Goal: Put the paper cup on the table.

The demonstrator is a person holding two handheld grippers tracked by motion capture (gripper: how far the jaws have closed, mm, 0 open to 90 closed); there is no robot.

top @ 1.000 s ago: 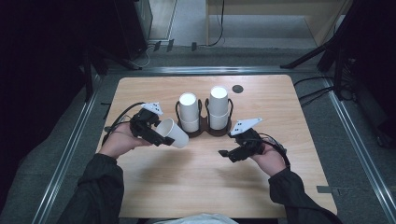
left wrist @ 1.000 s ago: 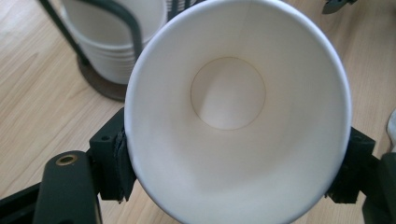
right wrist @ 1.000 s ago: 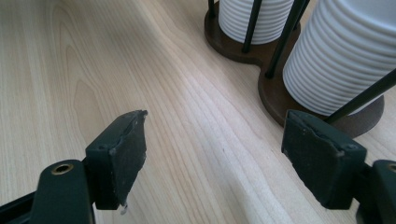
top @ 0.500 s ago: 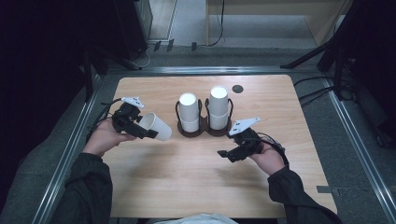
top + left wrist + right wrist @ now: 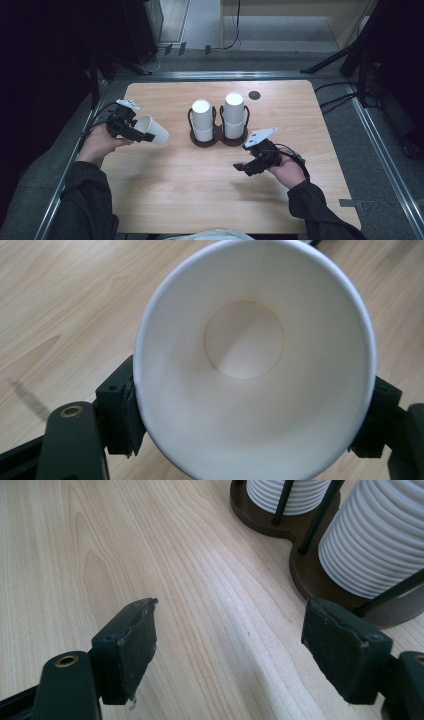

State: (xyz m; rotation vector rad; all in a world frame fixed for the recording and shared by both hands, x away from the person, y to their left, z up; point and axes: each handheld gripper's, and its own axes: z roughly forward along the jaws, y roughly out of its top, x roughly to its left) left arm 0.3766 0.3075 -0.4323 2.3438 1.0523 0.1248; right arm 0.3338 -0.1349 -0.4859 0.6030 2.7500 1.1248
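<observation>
Paper cup [image 5: 152,130] sits clamped sideways in the left gripper [image 5: 131,131], pads squeezing its walls near the rim, mouth facing the gripper's camera, probably for a firm carry. It hangs above the table [image 5: 165,200], well left of the cup holder [image 5: 218,139] and its two stacks [image 5: 202,119]. Right gripper [image 5: 248,168] rests with jaws spread, nothing between them, holder just ahead; nothing blocks the way.

The high camera is looking down on my table [image 5: 210,200] from above me. My two claw cameras are looking closely along their jaws; the right one is sharing the cup holder [image 5: 300,530] at 1 o'clock.
</observation>
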